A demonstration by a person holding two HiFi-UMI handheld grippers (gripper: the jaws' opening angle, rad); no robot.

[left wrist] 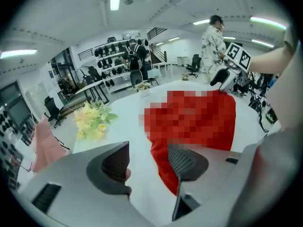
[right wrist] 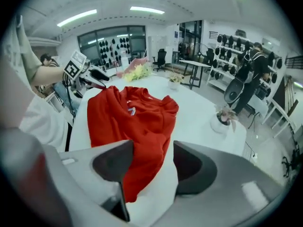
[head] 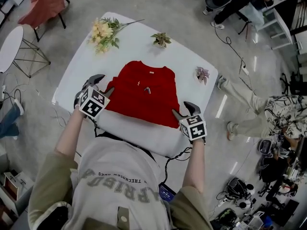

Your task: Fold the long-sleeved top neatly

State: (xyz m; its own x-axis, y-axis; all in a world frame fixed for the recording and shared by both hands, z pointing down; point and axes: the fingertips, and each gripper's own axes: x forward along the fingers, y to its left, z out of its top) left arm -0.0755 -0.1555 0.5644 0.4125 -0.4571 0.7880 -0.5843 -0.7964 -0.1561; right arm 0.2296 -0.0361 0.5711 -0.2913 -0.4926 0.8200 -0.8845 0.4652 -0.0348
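Note:
The red long-sleeved top (head: 144,92) lies spread on the white table (head: 139,42), collar at the far side and its sides folded in. My left gripper (head: 103,85) hovers at the top's near left corner, jaws apart and empty. In the left gripper view the left gripper (left wrist: 151,162) shows the red top (left wrist: 199,117) beyond its jaws, not pinched. My right gripper (head: 184,110) hangs at the near right corner, also open. The right gripper view has the right gripper (right wrist: 149,162) above the hem of the red top (right wrist: 132,122), with nothing between the pads.
Yellow flowers (head: 103,32), a small green plant (head: 161,39) and a pink potted plant (head: 202,74) stand along the table's far edge. A person (head: 254,114) stands to the right of the table. A chair draped in pink cloth (head: 43,4) is at far left.

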